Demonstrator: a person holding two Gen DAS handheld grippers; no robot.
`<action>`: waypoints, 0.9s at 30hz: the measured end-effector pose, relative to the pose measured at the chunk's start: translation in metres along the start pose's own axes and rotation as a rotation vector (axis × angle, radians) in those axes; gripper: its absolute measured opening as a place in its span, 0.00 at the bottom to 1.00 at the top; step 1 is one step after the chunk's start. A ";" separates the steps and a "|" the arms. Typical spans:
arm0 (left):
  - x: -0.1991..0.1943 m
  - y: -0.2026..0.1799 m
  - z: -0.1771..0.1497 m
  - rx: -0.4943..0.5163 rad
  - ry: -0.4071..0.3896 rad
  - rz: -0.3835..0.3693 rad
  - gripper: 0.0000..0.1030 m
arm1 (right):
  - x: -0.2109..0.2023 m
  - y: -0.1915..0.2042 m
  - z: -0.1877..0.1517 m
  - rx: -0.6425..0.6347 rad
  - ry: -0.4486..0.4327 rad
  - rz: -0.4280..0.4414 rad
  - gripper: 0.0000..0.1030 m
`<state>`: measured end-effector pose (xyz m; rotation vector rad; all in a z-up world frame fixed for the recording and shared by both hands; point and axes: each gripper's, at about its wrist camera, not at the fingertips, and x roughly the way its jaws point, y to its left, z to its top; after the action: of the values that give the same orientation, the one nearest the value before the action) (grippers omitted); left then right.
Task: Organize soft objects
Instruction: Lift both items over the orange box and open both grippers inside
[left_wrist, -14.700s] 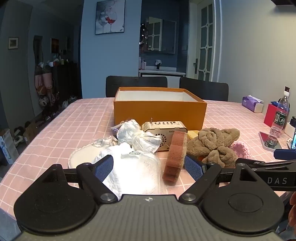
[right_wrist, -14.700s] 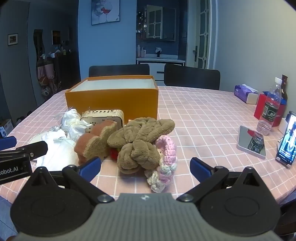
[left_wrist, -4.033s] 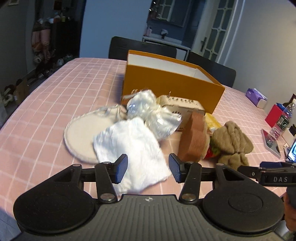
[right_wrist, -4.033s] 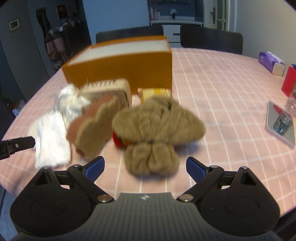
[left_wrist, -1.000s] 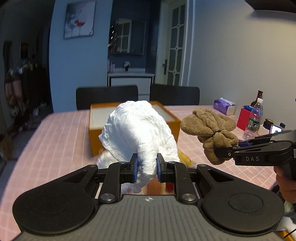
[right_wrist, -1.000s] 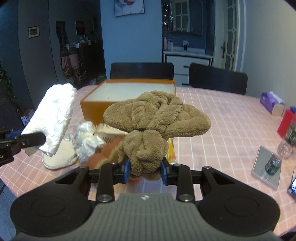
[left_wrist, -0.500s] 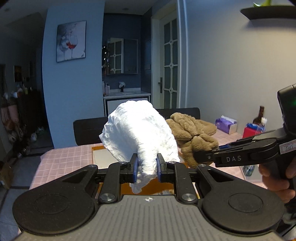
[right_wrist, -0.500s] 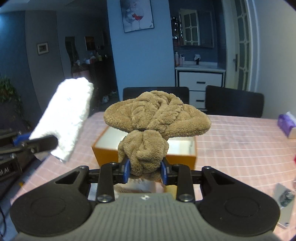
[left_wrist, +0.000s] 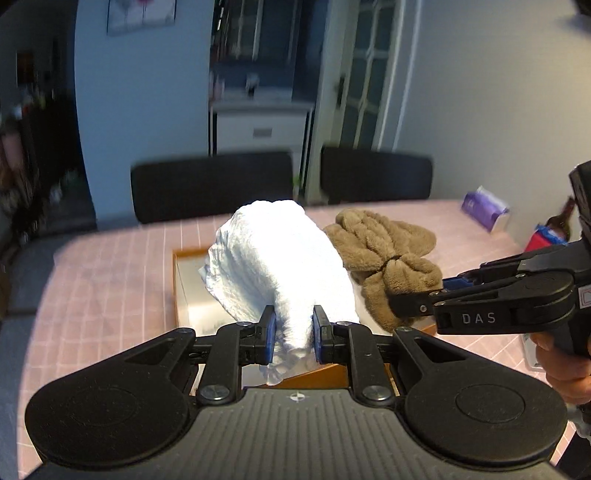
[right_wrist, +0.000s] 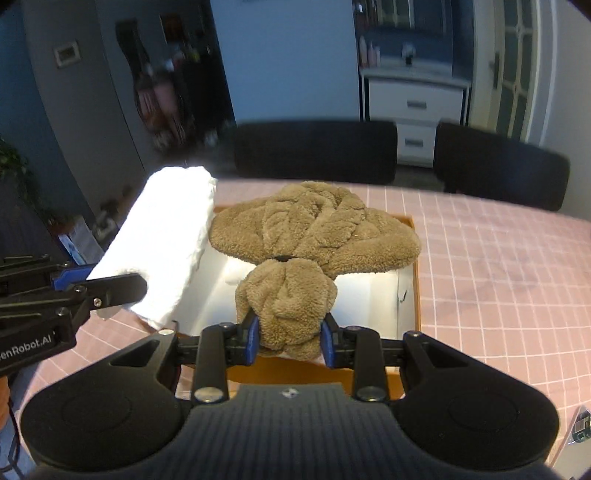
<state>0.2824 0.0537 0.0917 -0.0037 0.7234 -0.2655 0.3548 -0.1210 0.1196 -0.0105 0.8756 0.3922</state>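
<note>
My left gripper (left_wrist: 294, 338) is shut on a white crinkled cloth (left_wrist: 280, 258) and holds it in the air over the open orange box (left_wrist: 181, 284). My right gripper (right_wrist: 289, 338) is shut on a brown plush bow-shaped toy (right_wrist: 314, 229) and holds it above the same box (right_wrist: 415, 295), whose white inside shows beneath. In the left wrist view the brown toy (left_wrist: 388, 251) hangs just right of the cloth, held by the right gripper (left_wrist: 417, 295). In the right wrist view the cloth (right_wrist: 166, 240) is at the left, next to the toy.
The box stands on a pink checked tablecloth (right_wrist: 498, 277). Two black chairs (left_wrist: 210, 184) stand at the far side. A purple tissue pack (left_wrist: 484, 214) and a red item (left_wrist: 543, 236) are at the right edge of the table.
Both grippers have tilted downward and moved forward over the orange box, each still holding its object. The box's inside now shows directly below the cloth and the toy.
</note>
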 end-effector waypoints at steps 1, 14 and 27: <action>0.012 0.004 0.004 -0.005 0.034 -0.002 0.21 | 0.011 -0.005 0.002 0.001 0.023 0.002 0.31; 0.123 0.039 0.013 -0.040 0.257 0.030 0.21 | 0.105 -0.025 0.033 -0.001 0.161 -0.040 0.31; 0.133 0.035 0.009 -0.037 0.279 0.052 0.48 | 0.116 -0.027 0.029 -0.027 0.184 -0.056 0.48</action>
<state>0.3921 0.0549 0.0084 0.0175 1.0044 -0.2049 0.4523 -0.1030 0.0478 -0.0975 1.0492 0.3542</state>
